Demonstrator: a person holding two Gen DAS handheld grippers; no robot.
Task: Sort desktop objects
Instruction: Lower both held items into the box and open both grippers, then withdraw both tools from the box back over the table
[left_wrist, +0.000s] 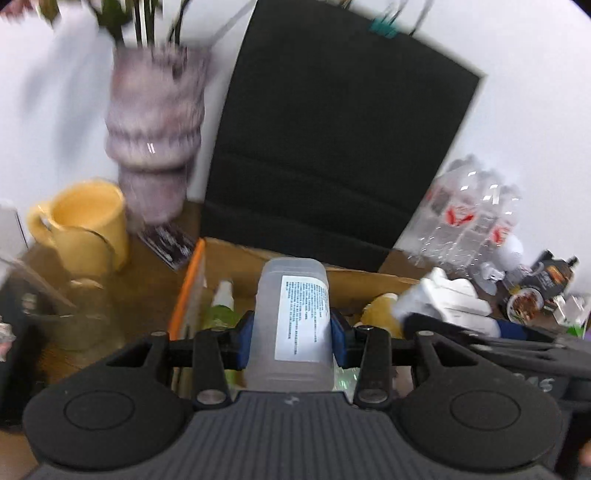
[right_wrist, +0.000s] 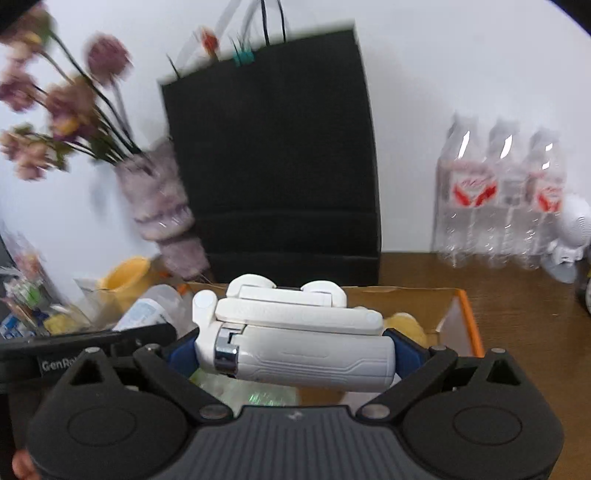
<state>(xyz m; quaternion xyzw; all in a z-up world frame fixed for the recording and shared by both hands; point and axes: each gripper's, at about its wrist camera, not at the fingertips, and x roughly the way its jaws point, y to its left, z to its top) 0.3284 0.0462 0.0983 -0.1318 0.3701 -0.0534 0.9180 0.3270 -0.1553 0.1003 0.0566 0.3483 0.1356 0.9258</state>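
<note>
Over the cardboard box on the brown desk, your left gripper has its blue pads pressed on either side of a translucent bottle with a white printed label. The bottle stands roughly upright between the fingers, its top toward the black paper bag. The jaws are partly apart, only as wide as the bottle. Below it in the box you can see a green spray bottle by the orange-edged wall, and a yellow object to the right. A yellow mug and a purple-grey vase stand left of the box, both blurred. A shrink-wrapped pack of water bottles sits against the wall on the right. The white folding device and part of your other gripper show at the right edge.

From the right wrist, your right gripper is clamped on that white folding device, held crosswise with a blue pad at each end, so the jaws stand wide. It hangs above the cardboard box, in front of the black paper bag. The translucent bottle shows at the left, tilted, above the black arm of the left gripper. The vase with purple flowers leans at the left, and the water bottles stand on the desk at the right.
</note>
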